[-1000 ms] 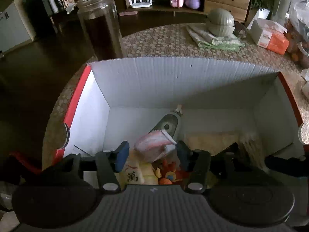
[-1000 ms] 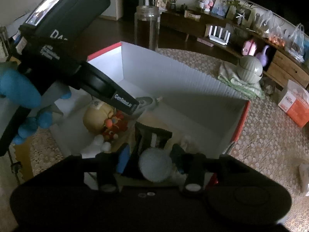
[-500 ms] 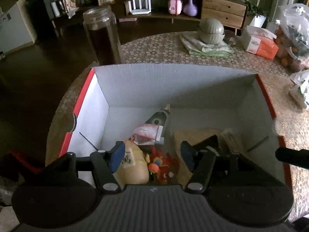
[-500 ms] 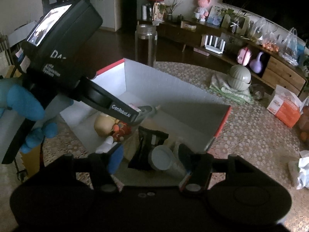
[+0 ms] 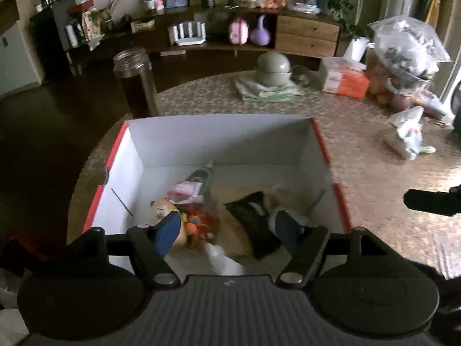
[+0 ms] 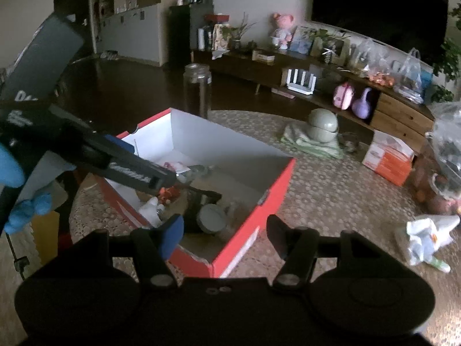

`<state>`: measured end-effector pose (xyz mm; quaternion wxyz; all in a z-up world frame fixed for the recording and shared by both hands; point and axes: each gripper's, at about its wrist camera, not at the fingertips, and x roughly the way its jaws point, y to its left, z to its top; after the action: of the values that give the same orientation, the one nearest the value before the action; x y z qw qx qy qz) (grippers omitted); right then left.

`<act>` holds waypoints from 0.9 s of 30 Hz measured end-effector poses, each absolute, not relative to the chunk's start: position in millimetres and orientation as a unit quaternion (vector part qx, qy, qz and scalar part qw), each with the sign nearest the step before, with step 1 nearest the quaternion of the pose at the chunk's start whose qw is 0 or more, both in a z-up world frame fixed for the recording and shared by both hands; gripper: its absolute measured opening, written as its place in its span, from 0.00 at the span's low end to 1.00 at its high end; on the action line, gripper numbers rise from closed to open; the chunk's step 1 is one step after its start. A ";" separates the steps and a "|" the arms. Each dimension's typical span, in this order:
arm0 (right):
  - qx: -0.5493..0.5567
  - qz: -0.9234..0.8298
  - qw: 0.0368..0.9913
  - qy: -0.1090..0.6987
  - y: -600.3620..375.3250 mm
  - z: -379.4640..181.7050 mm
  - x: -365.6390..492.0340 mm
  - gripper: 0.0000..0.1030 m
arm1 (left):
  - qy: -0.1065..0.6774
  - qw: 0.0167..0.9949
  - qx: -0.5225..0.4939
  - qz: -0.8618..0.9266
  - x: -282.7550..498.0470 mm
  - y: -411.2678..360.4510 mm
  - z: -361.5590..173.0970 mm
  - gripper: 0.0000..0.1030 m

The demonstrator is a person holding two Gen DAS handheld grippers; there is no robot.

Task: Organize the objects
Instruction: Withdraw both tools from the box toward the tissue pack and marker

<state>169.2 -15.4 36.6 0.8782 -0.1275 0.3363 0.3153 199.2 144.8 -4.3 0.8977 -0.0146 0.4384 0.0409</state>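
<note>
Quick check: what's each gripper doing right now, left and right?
Left gripper: jaws opening, nothing between them, above the red box.
Right gripper: open, empty, over the box's near corner.

Both grippers (image 5: 224, 230) (image 6: 223, 238) higher above box (image 5: 219, 141), empty.

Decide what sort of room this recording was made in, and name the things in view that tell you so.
Most likely a home living room: a long low wooden sideboard holding toys and plants, a large dark screen on the wall above it, and a cluttered table bearing a tissue box.
</note>
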 end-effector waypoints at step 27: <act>-0.058 0.250 0.899 0.354 -169.3 25.9 153.9 0.81 | 0.433 0.897 0.009 -0.082 181.0 -1.9 -10.0 0.96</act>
<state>153.9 -169.3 25.9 0.8992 -0.0578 0.3541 0.2504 181.0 -1.9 -10.0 0.8974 0.0086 0.4335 -0.0818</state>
